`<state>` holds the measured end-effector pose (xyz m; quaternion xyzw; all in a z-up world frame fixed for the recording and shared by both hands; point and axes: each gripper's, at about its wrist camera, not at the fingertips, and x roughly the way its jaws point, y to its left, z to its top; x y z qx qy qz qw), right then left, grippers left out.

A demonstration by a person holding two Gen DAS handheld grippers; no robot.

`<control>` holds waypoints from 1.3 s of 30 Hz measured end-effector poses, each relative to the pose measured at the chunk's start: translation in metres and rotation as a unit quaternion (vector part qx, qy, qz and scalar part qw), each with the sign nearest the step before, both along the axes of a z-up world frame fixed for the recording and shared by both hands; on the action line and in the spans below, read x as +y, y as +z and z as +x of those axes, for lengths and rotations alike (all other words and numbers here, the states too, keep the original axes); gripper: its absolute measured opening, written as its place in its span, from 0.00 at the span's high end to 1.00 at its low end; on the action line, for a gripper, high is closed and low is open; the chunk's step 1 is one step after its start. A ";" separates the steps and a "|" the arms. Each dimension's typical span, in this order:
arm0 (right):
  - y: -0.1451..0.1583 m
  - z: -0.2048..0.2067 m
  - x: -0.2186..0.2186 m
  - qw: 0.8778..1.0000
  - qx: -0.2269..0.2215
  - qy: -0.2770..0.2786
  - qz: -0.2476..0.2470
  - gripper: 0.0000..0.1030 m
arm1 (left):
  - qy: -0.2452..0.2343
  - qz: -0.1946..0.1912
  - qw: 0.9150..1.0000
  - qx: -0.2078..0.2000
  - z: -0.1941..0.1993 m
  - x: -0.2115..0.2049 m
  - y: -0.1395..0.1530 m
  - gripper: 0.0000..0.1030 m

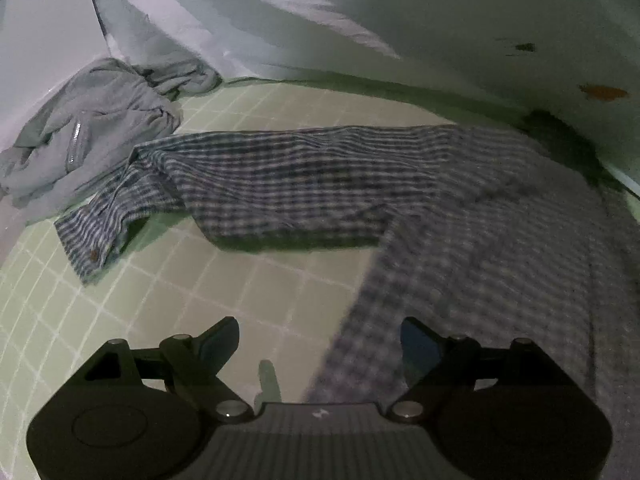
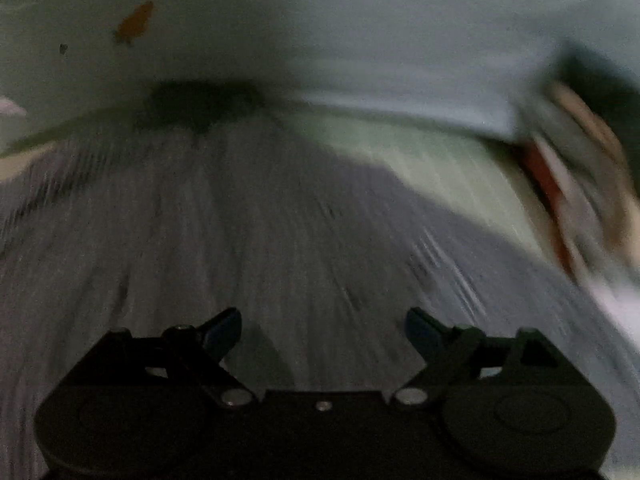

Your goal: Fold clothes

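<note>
A blue-and-white checked shirt (image 1: 320,176) lies spread on a green gridded mat (image 1: 240,288). One sleeve is laid across toward the left, and its buttoned cuff (image 1: 88,248) rests on the mat. My left gripper (image 1: 320,332) hovers open over the mat at the shirt's near left edge, with nothing between its fingers. The right wrist view is heavily blurred. There, my right gripper (image 2: 323,320) stands open above the shirt's cloth (image 2: 200,240), holding nothing.
A crumpled grey zip jacket (image 1: 92,128) lies at the mat's far left corner. A pale stained wall (image 1: 440,20) runs behind the mat, with white cloth (image 1: 200,20) hanging at the upper left. A blurred red and tan object (image 2: 560,184) sits at the right edge.
</note>
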<state>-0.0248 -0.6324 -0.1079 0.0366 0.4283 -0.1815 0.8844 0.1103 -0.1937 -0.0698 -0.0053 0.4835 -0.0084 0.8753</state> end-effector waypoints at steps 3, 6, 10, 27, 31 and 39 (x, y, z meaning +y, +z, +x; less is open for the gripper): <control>-0.001 -0.056 -0.007 1.000 0.012 -0.026 0.010 0.13 | -0.011 -0.005 1.000 -0.008 -0.033 -0.011 0.010 0.15; 0.001 -0.089 -0.002 0.999 0.012 -0.030 0.018 0.13 | -0.021 -0.005 1.000 -0.014 -0.066 -0.020 0.018 0.14; -0.003 -0.138 -0.001 0.999 0.021 -0.013 0.021 0.13 | -0.022 -0.008 1.000 -0.011 -0.108 -0.029 0.022 0.13; -0.013 -0.243 -0.011 0.996 0.082 0.037 -0.007 0.13 | 0.010 -0.009 1.000 0.000 -0.203 -0.052 0.022 0.12; -0.007 -0.241 -0.008 0.996 0.079 0.028 -0.021 0.13 | 0.004 0.000 1.000 -0.005 -0.200 -0.044 0.027 0.12; 0.000 -0.197 0.032 0.999 0.039 0.027 -0.003 0.06 | 0.002 0.002 1.000 -0.025 -0.175 0.007 0.044 0.12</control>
